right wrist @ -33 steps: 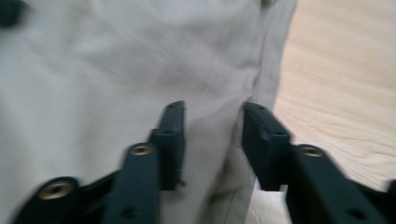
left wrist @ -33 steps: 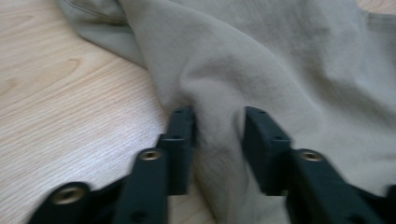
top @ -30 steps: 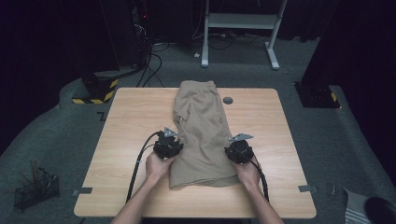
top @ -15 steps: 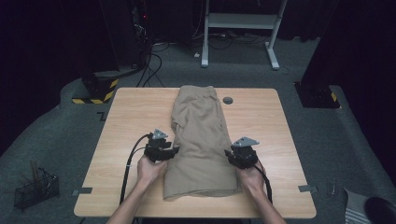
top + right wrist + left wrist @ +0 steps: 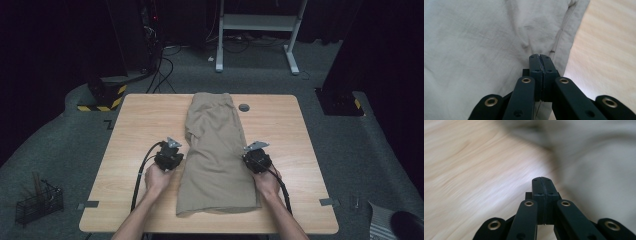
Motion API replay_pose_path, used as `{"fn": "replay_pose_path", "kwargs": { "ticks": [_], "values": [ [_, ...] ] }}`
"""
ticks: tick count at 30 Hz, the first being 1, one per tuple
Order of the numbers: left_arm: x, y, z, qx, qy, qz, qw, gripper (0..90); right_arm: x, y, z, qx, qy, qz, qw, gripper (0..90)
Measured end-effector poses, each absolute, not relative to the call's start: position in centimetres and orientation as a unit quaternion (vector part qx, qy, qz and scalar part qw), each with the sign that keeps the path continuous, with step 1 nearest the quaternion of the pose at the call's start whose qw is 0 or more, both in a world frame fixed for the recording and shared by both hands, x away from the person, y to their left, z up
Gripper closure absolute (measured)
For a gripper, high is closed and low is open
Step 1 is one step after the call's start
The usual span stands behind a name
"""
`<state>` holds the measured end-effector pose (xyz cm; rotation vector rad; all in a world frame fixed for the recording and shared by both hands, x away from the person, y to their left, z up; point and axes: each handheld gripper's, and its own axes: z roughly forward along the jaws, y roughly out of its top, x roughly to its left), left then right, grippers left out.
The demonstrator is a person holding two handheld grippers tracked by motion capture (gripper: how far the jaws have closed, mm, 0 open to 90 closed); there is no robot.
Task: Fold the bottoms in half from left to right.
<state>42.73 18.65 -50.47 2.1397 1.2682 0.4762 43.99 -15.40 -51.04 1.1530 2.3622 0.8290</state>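
A beige folded garment [image 5: 216,150] lies along the middle of the wooden desk [image 5: 135,125], its far end near the far edge of the desk and its near end close to the near edge, where one corner looks a little turned up. Wide strips of bare wood are free on both sides of it. The left gripper [image 5: 169,156] is just beside the left edge of the cloth, over bare wood; in the left gripper view its fingers [image 5: 537,192] are clenched together with nothing between them, and the cloth [image 5: 599,177] there is blurred. The right gripper [image 5: 257,159] is at the right edge of the garment; in the right gripper view its fingers [image 5: 535,75] are also clenched and empty, over the cloth [image 5: 474,45] close to its seamed edge, with bare wood [image 5: 609,50] to one side. A small dark round thing [image 5: 244,107] sits on the desk near the far right corner of the garment; what it is I cannot tell. On the floor to the left stands a black wire basket [image 5: 37,202] with some upright things in it, hard to make out. The room beyond the desk is dark.
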Motion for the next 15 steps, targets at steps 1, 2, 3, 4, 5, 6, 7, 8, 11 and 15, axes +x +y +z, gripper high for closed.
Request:
{"fn": "replay_pose_path", "kwargs": {
  "ticks": [1, 2, 3, 4, 5, 6, 7, 8, 11, 15],
  "values": [
    [42.6, 19.2, -50.3, 0.799, 0.481, 0.174, 0.316, 90.0, 43.7, -15.6, -51.0, 0.409, 0.842, 0.297, 0.186, 88.8],
    [42.7, 19.4, -50.0, 0.790, 0.485, 0.168, 0.336, 83.9, 43.5, -15.8, -50.9, 0.403, 0.846, 0.301, 0.179, 87.6],
    [42.9, 19.3, -49.7, 0.783, 0.486, 0.163, 0.352, 72.4, 43.2, -15.7, -50.7, 0.397, 0.846, 0.306, 0.182, 81.9],
    [43.1, 18.9, -49.4, 0.777, 0.486, 0.154, 0.369, 66.2, 43.1, -15.5, -50.4, 0.397, 0.841, 0.314, 0.191, 75.7],
    [43.4, 18.4, -49.2, 0.776, 0.482, 0.151, 0.379, 60.0, 43.2, -15.3, -50.0, 0.397, 0.836, 0.325, 0.194, 71.8],
    [43.7, 17.8, -49.1, 0.774, 0.480, 0.148, 0.386, 54.1, 43.5, -15.1, -49.6, 0.401, 0.830, 0.335, 0.196, 67.4],
    [43.9, 17.3, -49.1, 0.771, 0.479, 0.145, 0.394, 50.7, 43.8, -14.8, -49.4, 0.405, 0.823, 0.343, 0.203, 63.4],
    [44.3, 16.7, -49.2, 0.771, 0.480, 0.141, 0.394, 48.7, 44.2, -14.6, -49.3, 0.410, 0.818, 0.346, 0.207, 60.2],
    [45.4, 15.3, -49.9, 0.772, 0.484, 0.121, 0.393, 49.7, 45.8, -14.1, -49.7, 0.427, 0.809, 0.345, 0.212, 57.3],
    [46.0, 14.3, -50.9, 0.789, 0.476, 0.117, 0.370, 82.1, 47.4, -13.7, -51.1, 0.429, 0.818, 0.330, 0.193, 83.8]
  ]
}}
